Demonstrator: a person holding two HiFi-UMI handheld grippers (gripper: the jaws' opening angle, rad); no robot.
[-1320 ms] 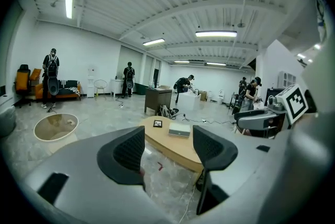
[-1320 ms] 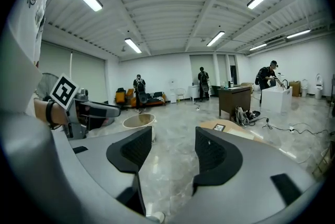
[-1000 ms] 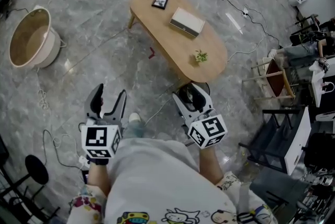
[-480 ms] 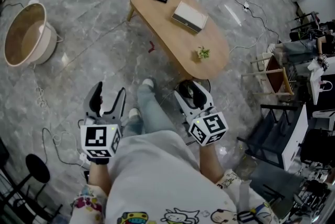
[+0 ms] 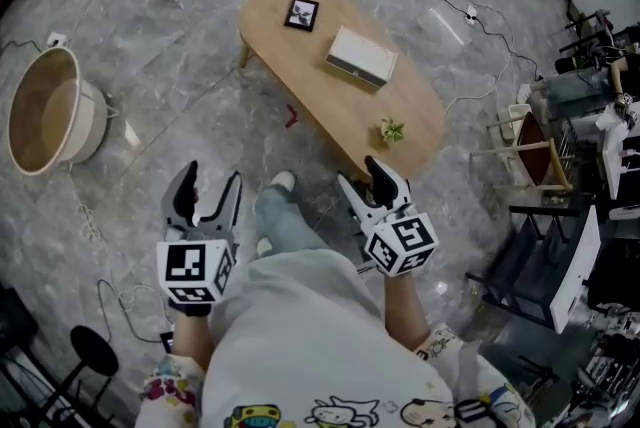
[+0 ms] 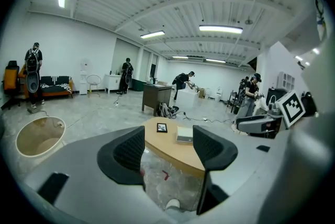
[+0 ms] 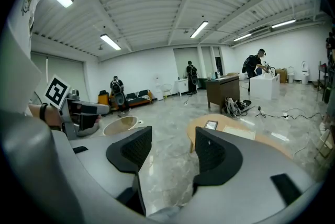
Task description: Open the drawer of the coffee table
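Both grippers are up over the grey stone floor (image 5: 180,36), facing the oval coffee table (image 5: 345,108). The left gripper (image 5: 210,181) has its jaws spread, nothing between them. The right gripper (image 5: 370,178) is spread and empty too, near the table's closest end. On top: a picture frame (image 5: 302,13) at the far end, a flat box (image 5: 360,56) mid-table, and a small plant (image 5: 392,130) by the near end. I can't make out the drawer from here.
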